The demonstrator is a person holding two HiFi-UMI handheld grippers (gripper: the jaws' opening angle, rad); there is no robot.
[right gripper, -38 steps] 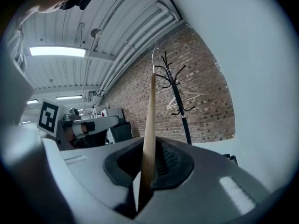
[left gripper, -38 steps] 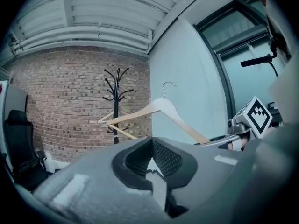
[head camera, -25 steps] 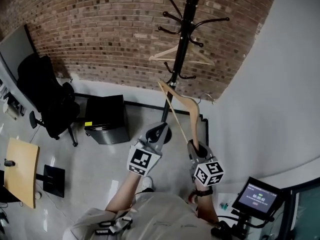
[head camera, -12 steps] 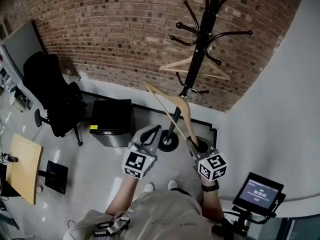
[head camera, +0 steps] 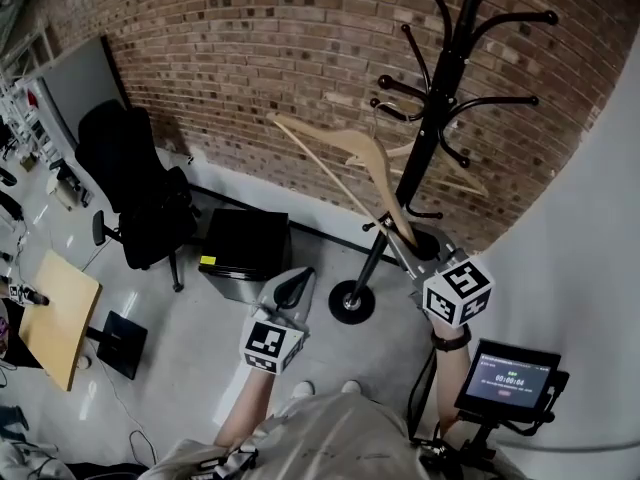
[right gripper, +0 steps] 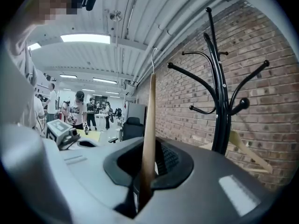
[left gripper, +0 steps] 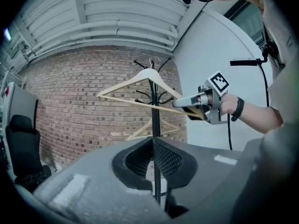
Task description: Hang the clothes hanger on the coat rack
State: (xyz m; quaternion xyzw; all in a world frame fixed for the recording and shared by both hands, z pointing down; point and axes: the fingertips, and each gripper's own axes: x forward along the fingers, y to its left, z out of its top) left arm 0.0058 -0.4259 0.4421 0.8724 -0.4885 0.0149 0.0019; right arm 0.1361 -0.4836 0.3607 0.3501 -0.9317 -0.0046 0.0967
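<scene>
Hanger (right gripper: 148,129) raised beside coat rack (head camera: 438,103), right fingers (right gripper: 170,161) pinching it, left fingers (left gripper: 167,160) pressed together

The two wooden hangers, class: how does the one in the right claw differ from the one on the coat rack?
The held hanger is clamped by one end in the right claw; the hung hanger rests on the coat rack's lower arm. The held hanger's hook is free in air; the hung hanger's is not. Both are pale wood.
</scene>
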